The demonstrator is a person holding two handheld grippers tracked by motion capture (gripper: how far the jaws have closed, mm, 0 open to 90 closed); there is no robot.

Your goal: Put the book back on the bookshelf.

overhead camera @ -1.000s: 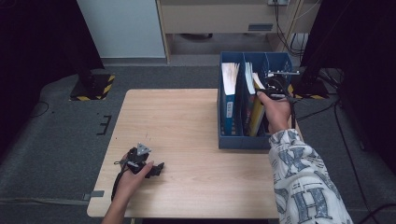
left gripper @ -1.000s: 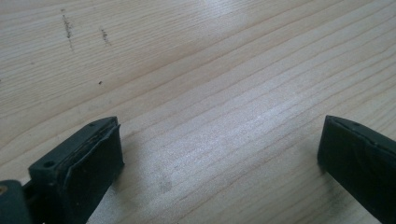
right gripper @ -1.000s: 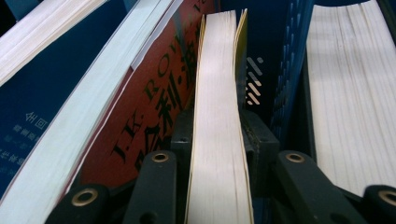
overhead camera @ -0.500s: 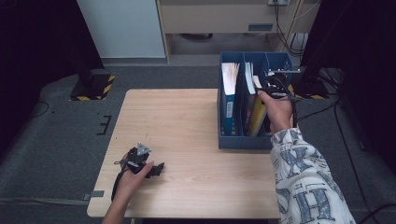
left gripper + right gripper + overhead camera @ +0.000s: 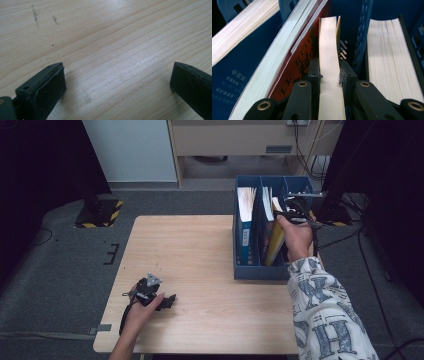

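Standing at the right edge of the pale wooden counter point(image 5: 210, 265): a blue plastic file rack point(image 5: 248, 270) with three upright compartments. In its left compartment, a thick blue-covered book point(image 5: 245, 227) with white page edges up. In the middle compartment, a red-covered book point(image 5: 299, 57) leaning over, and just beside it a thin yellow-covered book point(image 5: 275, 242) set on edge. Clamped on that thin book's page block: the right gripper point(image 5: 329, 72), held above the rack, jaws just drawn closer and now pressing both covers from either side. In the right compartment, past the blue divider, another thick block of pages point(image 5: 387, 57). Resting low over bare wood near the counter's front left corner: the left gripper point(image 5: 117, 80), jaws spread wide, nothing between them.
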